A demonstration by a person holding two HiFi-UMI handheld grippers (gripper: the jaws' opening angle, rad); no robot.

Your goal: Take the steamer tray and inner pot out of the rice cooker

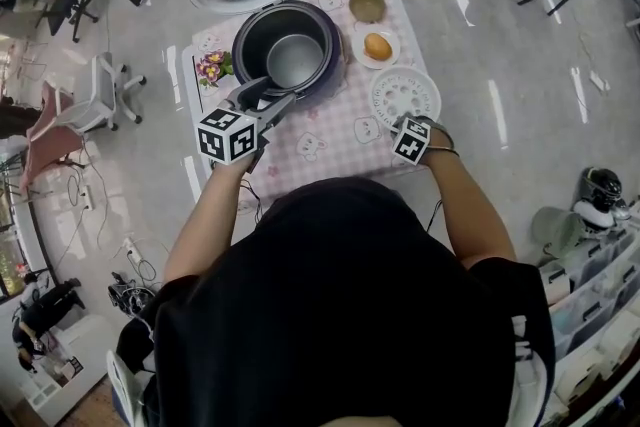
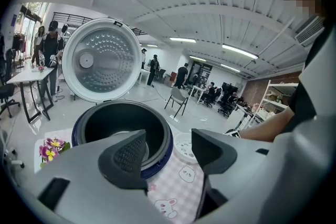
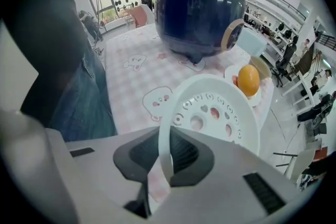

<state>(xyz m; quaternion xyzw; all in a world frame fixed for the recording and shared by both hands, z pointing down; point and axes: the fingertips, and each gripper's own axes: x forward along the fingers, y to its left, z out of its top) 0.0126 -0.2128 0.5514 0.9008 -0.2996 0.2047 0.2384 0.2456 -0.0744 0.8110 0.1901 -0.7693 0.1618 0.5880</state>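
Now | R claw (image 3: pixel 165 157) steep-down, clamps steamer tray (image 3: pixel 220 113) | L claw (image 2: pixel 168 152) low-tilt, open

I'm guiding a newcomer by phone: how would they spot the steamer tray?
Find the dark blue cooker on the pink cloth. Right of it, in the right tool, is the steamer tray: a white disc full of holes, unlike the solid dishes beyond.
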